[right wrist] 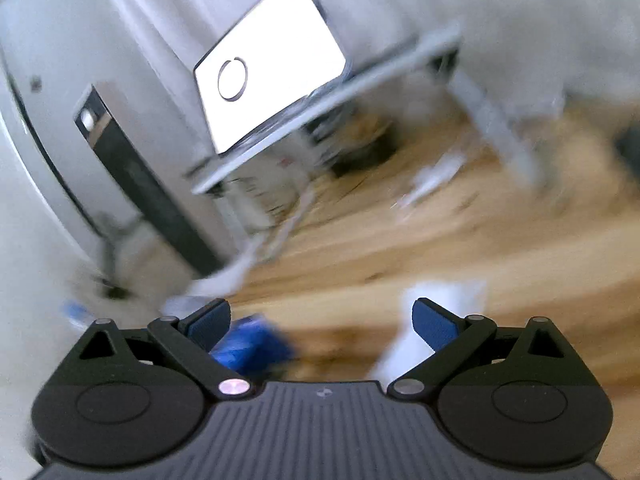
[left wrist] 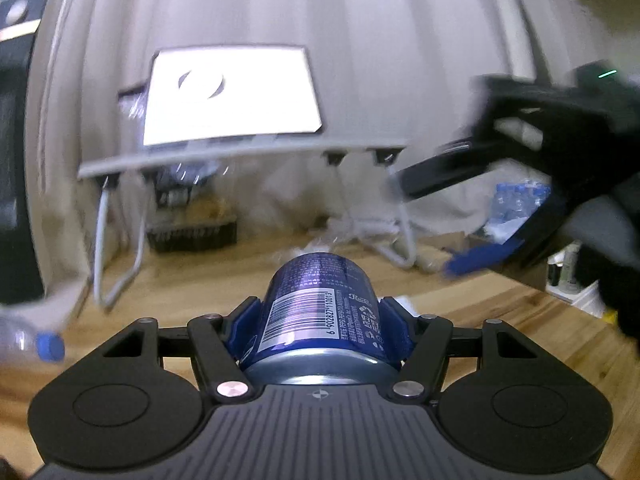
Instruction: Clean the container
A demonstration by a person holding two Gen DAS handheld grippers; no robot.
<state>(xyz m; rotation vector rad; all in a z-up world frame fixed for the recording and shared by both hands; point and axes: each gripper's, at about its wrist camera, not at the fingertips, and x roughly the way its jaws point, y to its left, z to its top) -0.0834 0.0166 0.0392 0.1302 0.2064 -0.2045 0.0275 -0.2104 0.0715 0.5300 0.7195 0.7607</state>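
Observation:
My left gripper (left wrist: 320,316) is shut on a blue drink can (left wrist: 320,312) with a white barcode label, held lying along the fingers above the wooden table (left wrist: 500,320). My right gripper (right wrist: 322,320) is open and empty, its blue pads (right wrist: 434,322) spread wide. It also shows in the left wrist view (left wrist: 460,216) at the upper right, blurred, with its jaws apart. In the right wrist view a blurred blue object (right wrist: 252,346) lies just below the left finger and a white blurred thing (right wrist: 436,300) near the right finger.
A grey shelf on wire legs (left wrist: 240,152) carries a bright white box (left wrist: 232,92) at the back. A clear bottle with a blue cap (left wrist: 44,346) lies at the left. A dark basket (left wrist: 192,236) sits under the shelf. Grey curtain behind.

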